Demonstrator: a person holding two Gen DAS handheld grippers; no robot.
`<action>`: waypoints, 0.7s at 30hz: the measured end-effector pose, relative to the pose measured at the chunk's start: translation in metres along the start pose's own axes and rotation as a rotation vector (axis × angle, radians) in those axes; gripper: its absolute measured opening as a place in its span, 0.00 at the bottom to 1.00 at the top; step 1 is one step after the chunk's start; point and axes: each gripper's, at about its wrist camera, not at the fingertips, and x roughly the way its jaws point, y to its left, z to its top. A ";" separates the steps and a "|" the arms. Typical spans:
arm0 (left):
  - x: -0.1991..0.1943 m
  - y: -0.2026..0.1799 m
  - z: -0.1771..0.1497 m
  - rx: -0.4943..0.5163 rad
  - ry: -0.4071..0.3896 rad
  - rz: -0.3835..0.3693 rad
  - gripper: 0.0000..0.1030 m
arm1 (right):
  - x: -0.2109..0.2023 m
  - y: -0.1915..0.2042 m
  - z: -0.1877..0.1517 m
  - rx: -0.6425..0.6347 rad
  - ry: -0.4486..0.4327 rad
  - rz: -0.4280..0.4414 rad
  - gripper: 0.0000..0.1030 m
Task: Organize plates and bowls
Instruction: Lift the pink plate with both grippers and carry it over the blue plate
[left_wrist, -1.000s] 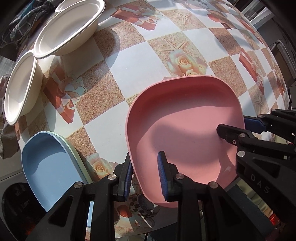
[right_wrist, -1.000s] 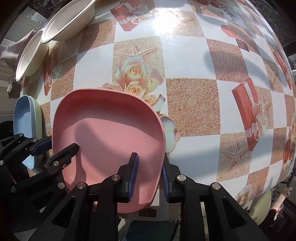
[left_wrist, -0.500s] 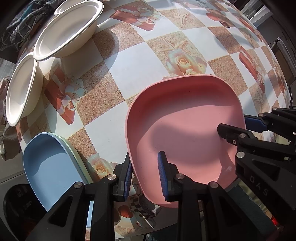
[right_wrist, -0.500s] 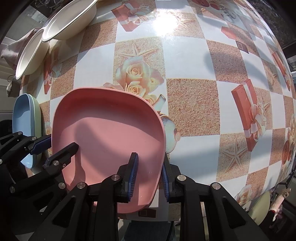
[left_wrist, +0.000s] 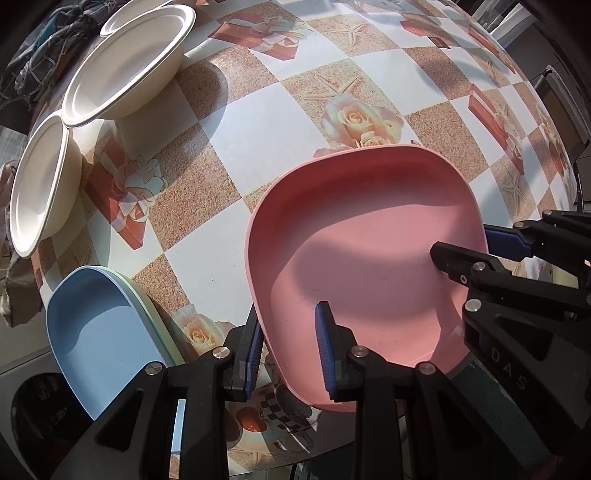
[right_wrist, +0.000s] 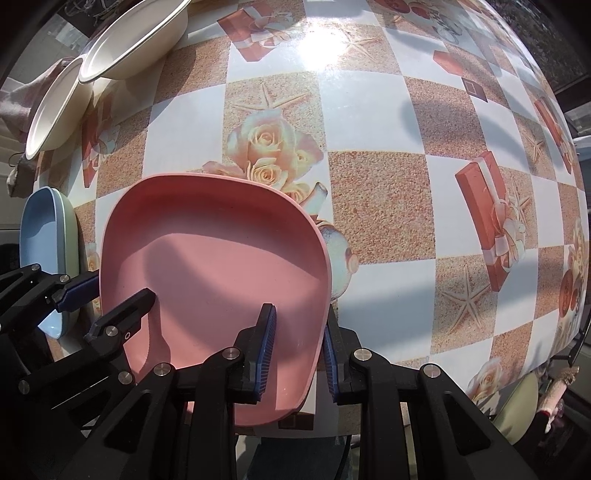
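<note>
A square plate (left_wrist: 369, 240) sat near the table's (left_wrist: 258, 122) front edge, a stack of plates (left_wrist: 99, 325) to its left. Two bowls (left_wrist: 125, 62) stood side by side behind the stack, at the far left.

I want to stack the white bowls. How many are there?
3 show. Two white bowls sit at the table's far left: one, one. A third rim peeks behind; more may be hidden.

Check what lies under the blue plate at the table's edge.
Under the blue plate a pale green rim shows, so it sits on another plate. What lies below that, and how many are stacked, is covered.
</note>
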 end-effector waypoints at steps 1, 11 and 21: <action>0.001 0.000 -0.002 -0.002 0.004 -0.003 0.29 | 0.000 0.001 -0.001 -0.003 0.003 -0.003 0.25; -0.018 0.001 -0.006 -0.015 -0.013 -0.023 0.29 | -0.019 0.004 0.000 0.003 0.013 0.009 0.25; -0.052 0.020 -0.012 -0.075 -0.077 -0.017 0.29 | -0.051 0.021 0.012 -0.048 -0.036 0.017 0.25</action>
